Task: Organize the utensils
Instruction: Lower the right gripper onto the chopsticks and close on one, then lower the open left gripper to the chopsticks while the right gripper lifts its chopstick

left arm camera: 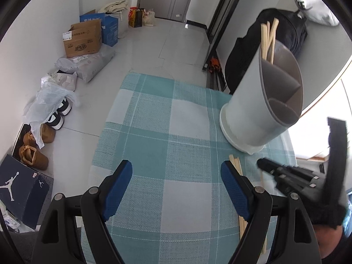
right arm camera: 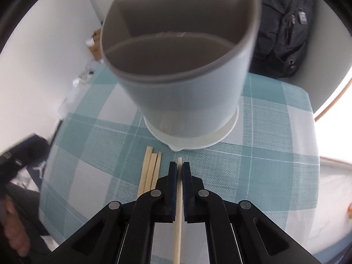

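Observation:
A pale utensil holder (left arm camera: 259,101) with grey inner compartments stands on the checked teal cloth (left arm camera: 171,132); several wooden chopsticks (left arm camera: 268,37) stick out of its far compartment. My left gripper (left arm camera: 176,189) is open and empty over the cloth. My right gripper (right arm camera: 179,169) is shut on a single chopstick (right arm camera: 178,220), just in front of the holder (right arm camera: 180,70). Three more chopsticks (right arm camera: 150,171) lie on the cloth to its left. In the left wrist view the right gripper (left arm camera: 277,171) is near loose chopsticks (left arm camera: 236,165).
A black backpack (left arm camera: 281,44) leans behind the holder. On the floor at left are cardboard boxes (left arm camera: 83,37), plastic bags (left arm camera: 48,101), shoes (left arm camera: 37,154) and a dark shoe box (left arm camera: 19,189). The table edge runs along the left of the cloth.

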